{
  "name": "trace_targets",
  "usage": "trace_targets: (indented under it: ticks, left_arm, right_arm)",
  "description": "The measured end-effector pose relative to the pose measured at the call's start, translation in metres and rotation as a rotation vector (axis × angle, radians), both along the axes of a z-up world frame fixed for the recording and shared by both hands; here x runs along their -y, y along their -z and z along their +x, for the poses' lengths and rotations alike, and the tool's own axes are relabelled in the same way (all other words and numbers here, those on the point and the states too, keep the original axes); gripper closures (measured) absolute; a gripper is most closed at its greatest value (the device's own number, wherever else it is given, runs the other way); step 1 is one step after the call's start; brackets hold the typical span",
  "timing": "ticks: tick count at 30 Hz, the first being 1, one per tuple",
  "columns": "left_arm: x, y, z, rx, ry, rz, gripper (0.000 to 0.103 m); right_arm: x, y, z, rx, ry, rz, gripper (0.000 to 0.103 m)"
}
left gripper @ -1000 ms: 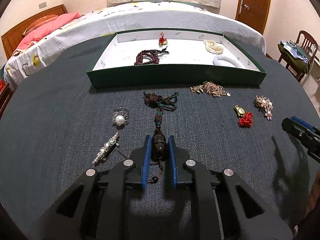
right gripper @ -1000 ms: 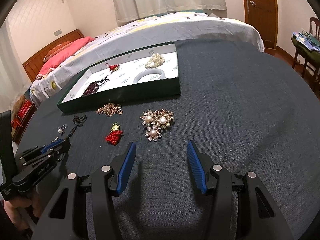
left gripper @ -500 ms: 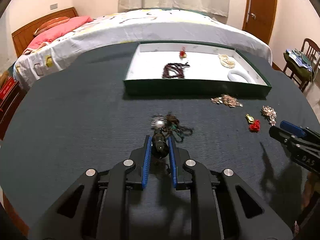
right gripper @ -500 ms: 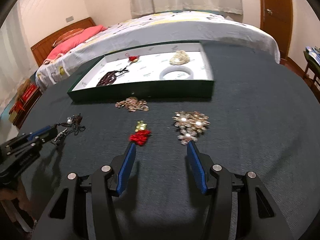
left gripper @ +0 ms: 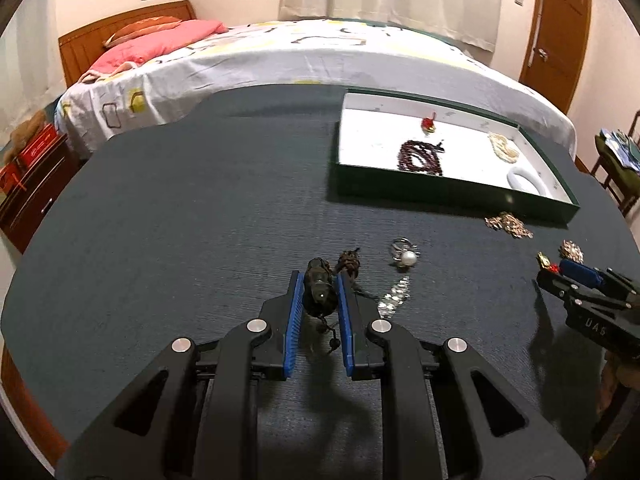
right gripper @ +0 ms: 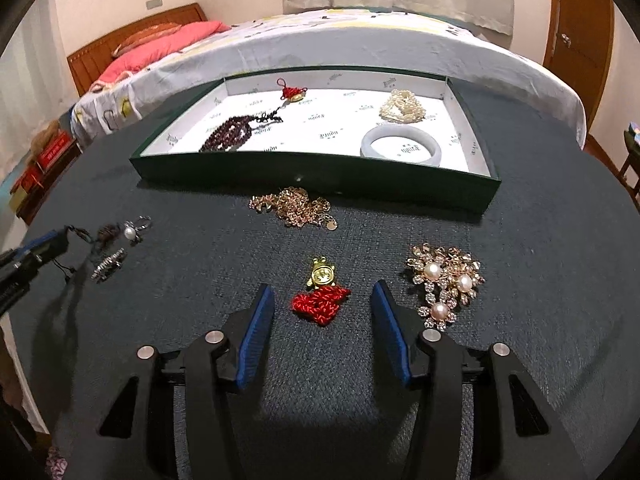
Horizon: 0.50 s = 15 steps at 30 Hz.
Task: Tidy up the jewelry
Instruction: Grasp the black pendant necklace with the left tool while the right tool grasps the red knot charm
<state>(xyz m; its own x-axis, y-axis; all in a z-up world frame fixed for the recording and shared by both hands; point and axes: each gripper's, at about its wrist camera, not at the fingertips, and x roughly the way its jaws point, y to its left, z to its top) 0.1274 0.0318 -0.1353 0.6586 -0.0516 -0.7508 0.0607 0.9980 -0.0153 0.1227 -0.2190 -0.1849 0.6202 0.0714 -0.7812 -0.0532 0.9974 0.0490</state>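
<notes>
While the left gripper (left gripper: 318, 292) is clamped on a dark bead pendant (left gripper: 319, 294), the pendant's brown knotted cord (left gripper: 349, 263) hangs out past the blue pads toward the dark cloth table (left gripper: 180, 220). Just beside the cord lies a pearl ring (left gripper: 406, 255), and near that a sparkly silver brooch (left gripper: 396, 294).

The right gripper (right gripper: 322, 312) has its two blue pads wide apart, and it holds nothing. Between the pads, on the cloth, lies a red knot charm (right gripper: 320, 302) with a little gold piece (right gripper: 321, 274) touching its far end. Just to the right of the right pad is a gold flower brooch with three pearls (right gripper: 446, 280). Farther off, close to the box, a pile of gold chain (right gripper: 296, 206) lies on the cloth.

Behind the chain stands a green box (right gripper: 320, 178) with a white inside. In it are a string of dark red beads (right gripper: 228, 136), a red knot with a gold bit (right gripper: 294, 92), a heap of small white pearls (right gripper: 402, 108) and a pale round bangle (right gripper: 400, 148). They lie apart from each other.

Past the table is a bed (right gripper: 360, 40) with a white cover and a pink pillow (right gripper: 160, 46). A brown door (left gripper: 558, 32) is on the right.
</notes>
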Motion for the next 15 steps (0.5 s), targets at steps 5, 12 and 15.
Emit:
trace_targets:
  ticks: [5, 12, 15]
  left_arm:
    - [-0.0021, 0.0007, 0.0010, -0.004, -0.001, -0.004, 0.086]
    - [-0.0013, 0.0007, 0.0002, -0.002, 0.002, -0.002, 0.086]
    - [-0.0005, -0.0001, 0.0005, 0.002, 0.004, -0.002, 0.086]
  right_arm:
    - [-0.0003, -0.0001, 0.0002, -0.001, -0.004, -0.002, 0.078]
    - [0.0059, 0.0000, -0.0041, 0.006, 0.002, 0.059, 0.088]
    - [0.0060, -0.0026, -0.0066, 0.015, 0.002, 0.072, 0.089]
